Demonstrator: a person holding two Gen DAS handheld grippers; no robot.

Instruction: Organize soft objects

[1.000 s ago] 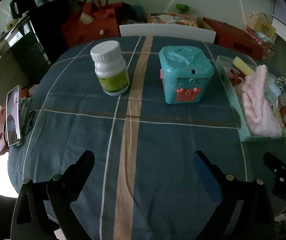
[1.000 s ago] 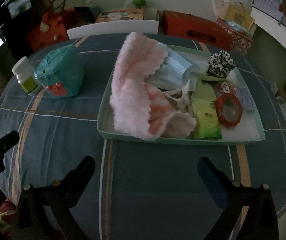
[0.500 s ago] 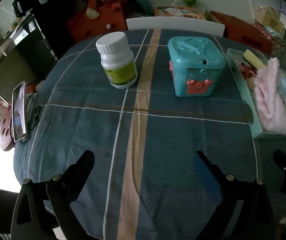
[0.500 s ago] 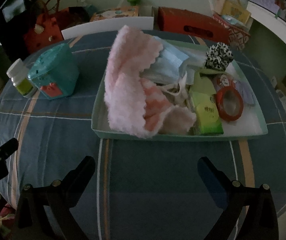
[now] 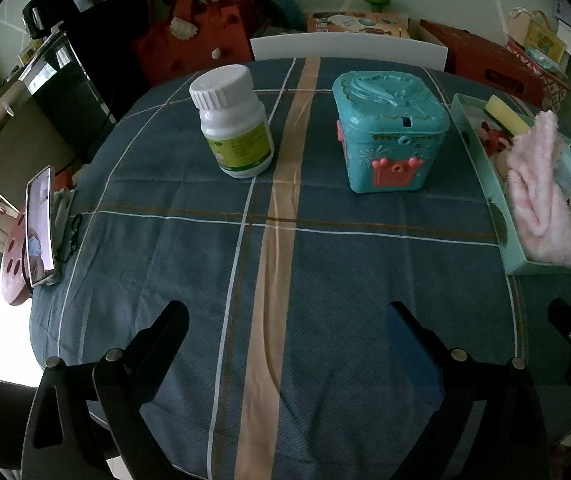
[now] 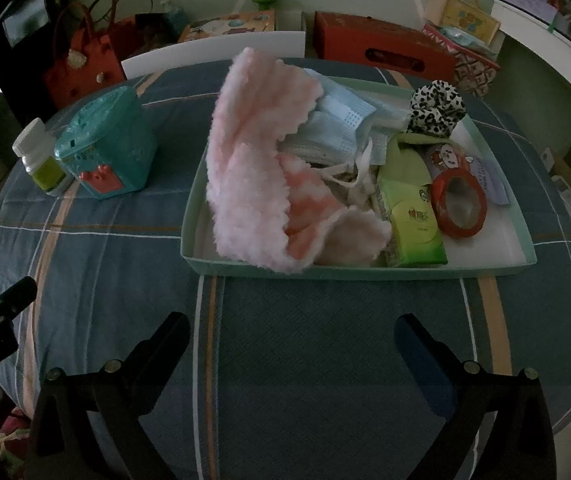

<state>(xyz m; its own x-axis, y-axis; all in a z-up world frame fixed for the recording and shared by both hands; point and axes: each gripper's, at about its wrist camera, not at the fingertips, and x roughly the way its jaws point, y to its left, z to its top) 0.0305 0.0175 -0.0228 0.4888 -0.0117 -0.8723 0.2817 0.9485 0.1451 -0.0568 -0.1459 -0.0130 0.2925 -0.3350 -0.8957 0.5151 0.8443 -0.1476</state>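
A pale green tray (image 6: 357, 273) on the blue plaid tablecloth holds a fluffy pink cloth (image 6: 257, 176), blue face masks (image 6: 341, 124), a leopard-print scrunchie (image 6: 437, 110), a green tissue pack (image 6: 409, 212) and a red tape roll (image 6: 461, 204). My right gripper (image 6: 293, 332) hovers open over bare cloth in front of the tray. In the left wrist view the tray (image 5: 485, 168) and pink cloth (image 5: 541, 204) sit at the right edge. My left gripper (image 5: 285, 320) is open above the table's near middle, holding nothing.
A white pill bottle (image 5: 233, 120) and a teal plastic box (image 5: 389, 128) stand at the table's far middle. A phone (image 5: 39, 228) leans at the left edge. A white chair back (image 5: 349, 50), a red bag (image 5: 193, 52) and boxes lie beyond the table.
Both grippers have moved forward and slightly lower toward the table; the bottle, box and tray appear larger and nearer. Both stay open.
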